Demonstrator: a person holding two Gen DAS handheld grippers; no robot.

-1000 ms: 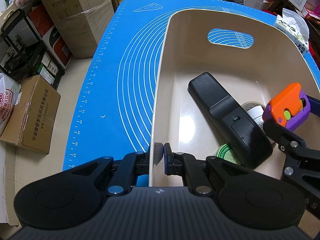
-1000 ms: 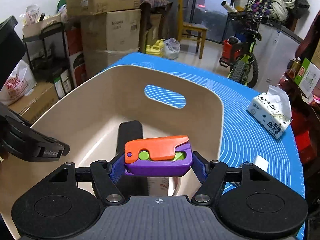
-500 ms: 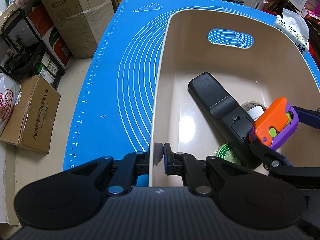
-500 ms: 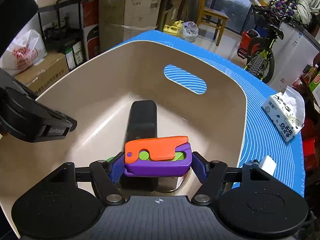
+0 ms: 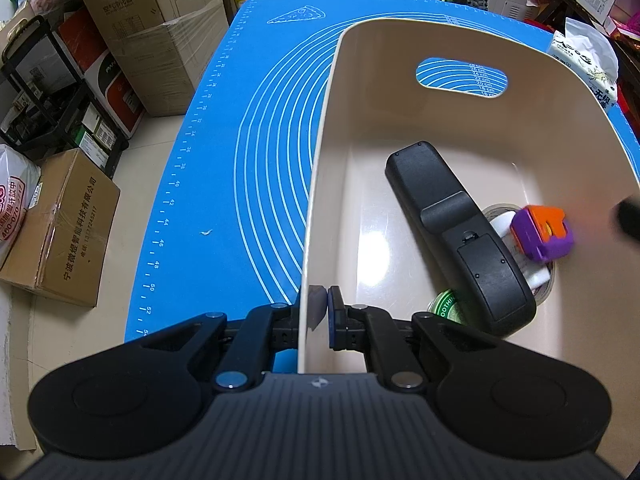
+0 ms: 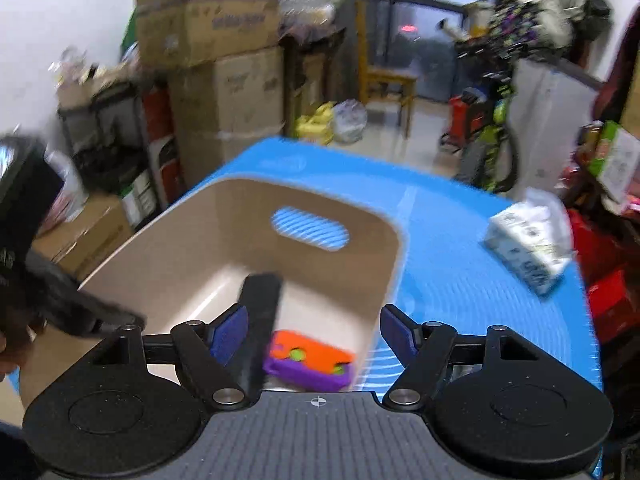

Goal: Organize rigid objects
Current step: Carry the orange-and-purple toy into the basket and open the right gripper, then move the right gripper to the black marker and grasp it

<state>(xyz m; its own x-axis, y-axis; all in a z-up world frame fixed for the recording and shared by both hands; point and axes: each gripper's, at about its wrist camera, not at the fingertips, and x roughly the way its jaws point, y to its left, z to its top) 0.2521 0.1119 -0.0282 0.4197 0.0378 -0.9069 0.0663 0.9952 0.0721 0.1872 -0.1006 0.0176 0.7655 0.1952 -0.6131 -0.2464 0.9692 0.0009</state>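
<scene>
A beige bin (image 5: 332,92) stands on the blue mat (image 5: 256,128). My left gripper (image 5: 320,312) is shut on the bin's near rim. Inside lie a black remote (image 5: 460,232), a green tin (image 5: 446,306), a tape roll (image 5: 500,216), and the orange and purple toy (image 5: 542,232) on top of them. My right gripper (image 6: 314,334) is open and empty above the bin (image 6: 384,240), with the toy (image 6: 308,362) and the remote (image 6: 258,320) below it. That view is blurred.
A tissue pack (image 5: 588,64) lies on the mat right of the bin, also in the right wrist view (image 6: 528,244). Cardboard boxes (image 5: 60,228) and a black rack (image 5: 44,92) stand on the floor to the left. A bicycle (image 6: 492,120) stands beyond the table.
My right gripper opened and let go of the orange and purple toy, which now lies in the bin. The right gripper has pulled up and back. The left gripper has not moved.
</scene>
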